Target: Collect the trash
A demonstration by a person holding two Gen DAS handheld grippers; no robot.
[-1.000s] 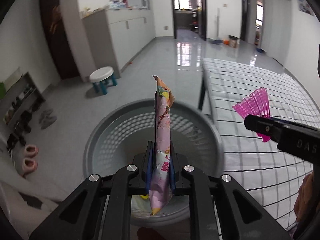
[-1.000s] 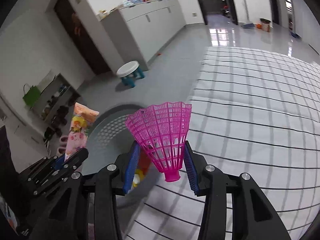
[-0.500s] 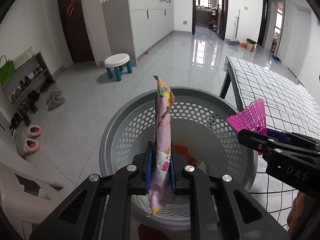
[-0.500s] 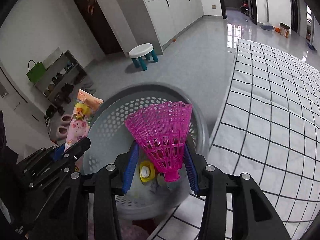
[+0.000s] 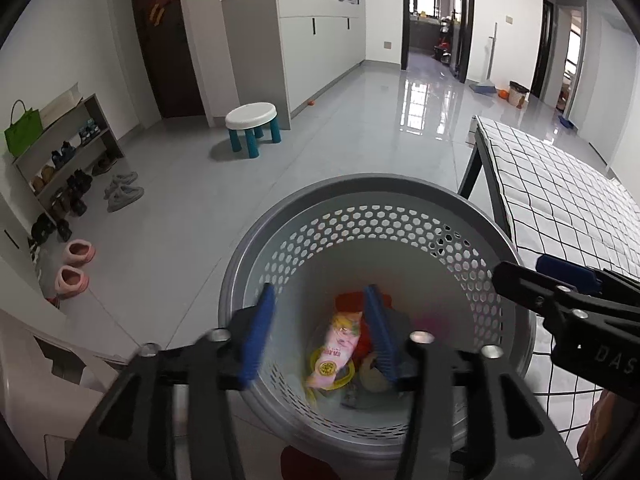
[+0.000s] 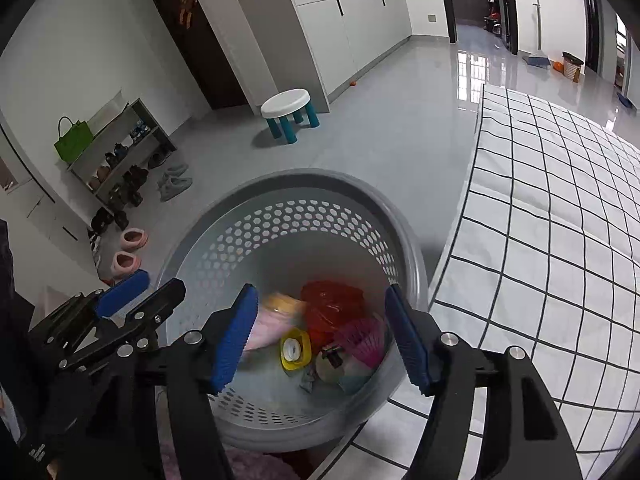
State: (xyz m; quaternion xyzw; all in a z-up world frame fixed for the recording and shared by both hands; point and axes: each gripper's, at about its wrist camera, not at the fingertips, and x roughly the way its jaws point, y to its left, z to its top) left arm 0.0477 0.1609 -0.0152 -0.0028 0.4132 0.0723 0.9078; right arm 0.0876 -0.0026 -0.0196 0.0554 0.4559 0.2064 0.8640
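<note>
Setting: indoor room w/ grey tile floor; camera on each handheld gripper looks down into a round grey perforated basket (image 6: 276, 188).
Basket: sits at centre-bottom of both views, beside a table w/ black-and-white checked cloth (image 6: 560, 208) at 3 o'clock.
Left gripper (image 5: 320, 330): blue-padded fingers spread wide apart, nothing between them, poised over the basket mouth; slightly motion-blurred.
Right gripper (image 6: 324, 334): fingers likewise spread, holding nothing, over the basket's table side.
Trash: pink snack wrapper (image 5: 342, 346) lies on the basket floor near a yellow lid (image 6: 295, 350); pink plastic shuttlecock (image 6: 362, 338) lies at 3 o'clock of the lid; red bag (image 6: 330, 304) at 12 o'clock of the pile; other scraps too small to ID.
Step in hand (judgement): drop-off looks complete; both items appear inside, none hung on the rim.
Doing it well: lift both grippers straight up, clear of the rim, w/o nudging the basket; leave fingers apart; keep the two grippers from clashing, since they're near each other.
Background: white stool w/ teal legs (image 5: 252, 122) at 11 o'clock; shoe rack (image 5: 60, 160) at 9 o'clock.
</note>
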